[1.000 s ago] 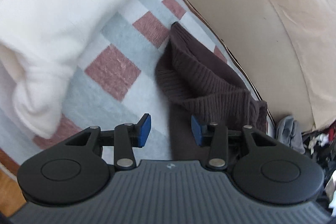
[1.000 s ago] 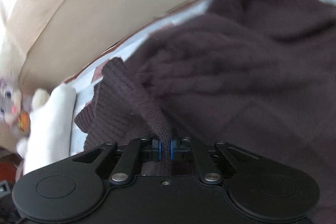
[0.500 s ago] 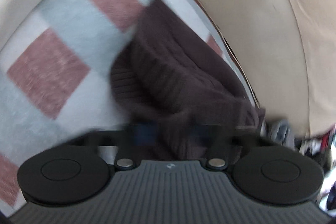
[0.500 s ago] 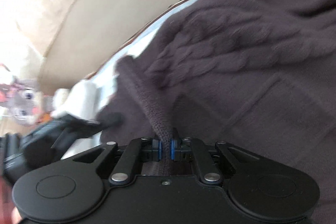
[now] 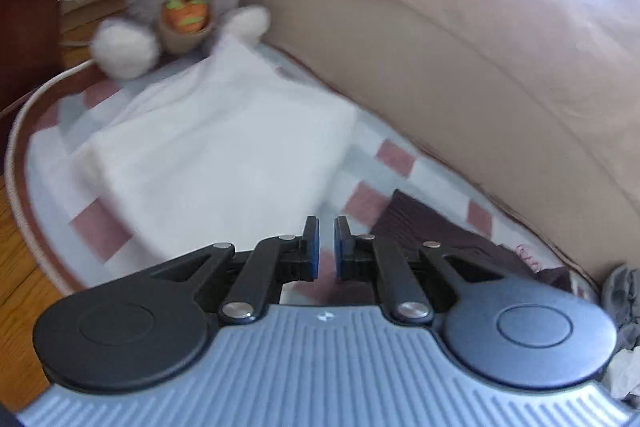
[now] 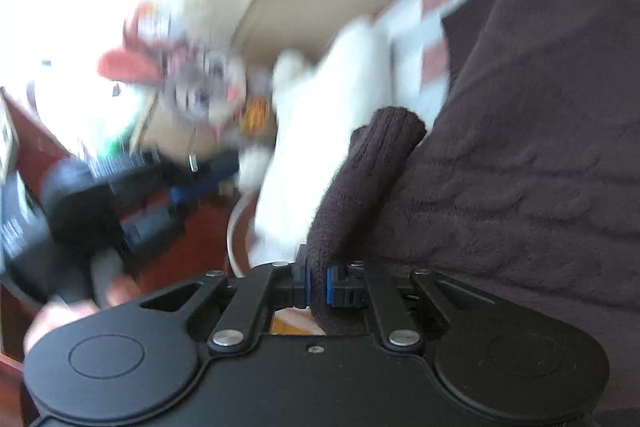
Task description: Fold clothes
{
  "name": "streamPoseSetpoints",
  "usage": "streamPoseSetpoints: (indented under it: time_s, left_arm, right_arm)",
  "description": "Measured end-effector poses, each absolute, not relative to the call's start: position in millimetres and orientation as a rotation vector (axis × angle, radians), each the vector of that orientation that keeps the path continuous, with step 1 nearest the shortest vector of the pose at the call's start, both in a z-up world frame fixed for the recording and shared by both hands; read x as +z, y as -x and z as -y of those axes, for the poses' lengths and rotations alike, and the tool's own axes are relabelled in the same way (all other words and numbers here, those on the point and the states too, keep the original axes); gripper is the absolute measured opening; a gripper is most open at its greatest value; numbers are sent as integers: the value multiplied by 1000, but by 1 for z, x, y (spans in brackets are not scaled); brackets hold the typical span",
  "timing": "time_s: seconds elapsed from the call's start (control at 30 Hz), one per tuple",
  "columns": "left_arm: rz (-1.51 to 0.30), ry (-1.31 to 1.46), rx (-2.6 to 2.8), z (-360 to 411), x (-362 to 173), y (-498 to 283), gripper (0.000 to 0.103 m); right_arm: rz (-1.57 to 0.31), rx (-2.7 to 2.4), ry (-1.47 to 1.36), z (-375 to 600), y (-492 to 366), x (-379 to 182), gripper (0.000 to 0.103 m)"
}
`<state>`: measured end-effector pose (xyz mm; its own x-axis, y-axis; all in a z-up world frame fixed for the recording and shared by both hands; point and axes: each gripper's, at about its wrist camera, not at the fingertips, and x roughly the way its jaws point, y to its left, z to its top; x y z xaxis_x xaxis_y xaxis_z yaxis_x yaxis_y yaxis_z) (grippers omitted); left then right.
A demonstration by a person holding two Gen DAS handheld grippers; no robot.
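Mid-fold on brown sweater (image 6: 540, 155): it lies spread on checked cover (image 5: 368, 199), beside folded white garment (image 5: 216, 151). Your right gripper (image 6: 318, 283) is clamped on ribbed sleeve (image 6: 360, 187). Your left gripper (image 5: 327, 247) is closed with nothing between pads. Next, likely: carry sleeve across sweater body, lay flat, then let go.

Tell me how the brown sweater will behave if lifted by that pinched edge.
Probably floppy: the sweater bends limply out of the right gripper. The thick cable knit suggests it is fairly heavy. The fuzzy ribbing looks unlikely to slip.
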<state>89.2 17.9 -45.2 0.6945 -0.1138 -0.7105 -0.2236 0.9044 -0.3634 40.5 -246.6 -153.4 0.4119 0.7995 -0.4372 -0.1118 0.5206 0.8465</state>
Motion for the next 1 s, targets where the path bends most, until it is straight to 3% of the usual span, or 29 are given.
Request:
streamPoseSetpoints:
  time_s: [0.13, 0.23, 0.3, 0.33, 0.43, 0.63, 0.7, 0.87, 1.0]
  left_arm:
    - [-951, 444, 33, -18, -73, -89, 9]
    - [-1024, 422, 32, -17, -85, -90, 18]
    - [-1059, 414, -28, -16, -85, -88, 45]
    - [-1058, 416, -51, -14, -83, -85, 48]
    - [-1050, 385, -113, 0, -71, -80, 52]
    - [-977, 340, -199, 51, -36, -64, 82]
    - [-910, 286, -229, 74, -22, -55, 101]
    - [-903, 48, -264, 138, 2, -48, 103]
    - [-895, -39, -396, 175, 10, -41, 103]
  right_arm:
    - [-1126, 720, -651, 190, -24, -175, 10]
    - [-1144, 564, -540, 193, -27, -170, 20]
    - [-1157, 475, -577, 214, -33, -155, 33]
    - [-1166, 433, -585, 226, -36, -144, 41]
    - [-1209, 319, -545, 268, -46, -96, 44]
    - [-1235, 89, -354, 392, -31, 37, 45]
    - [-1211, 35, -299, 426, -18, 83, 51]
    - [-1055, -88, -170, 492, 11, 133, 54]
    - [-935, -179, -152, 534, 6, 109, 54]
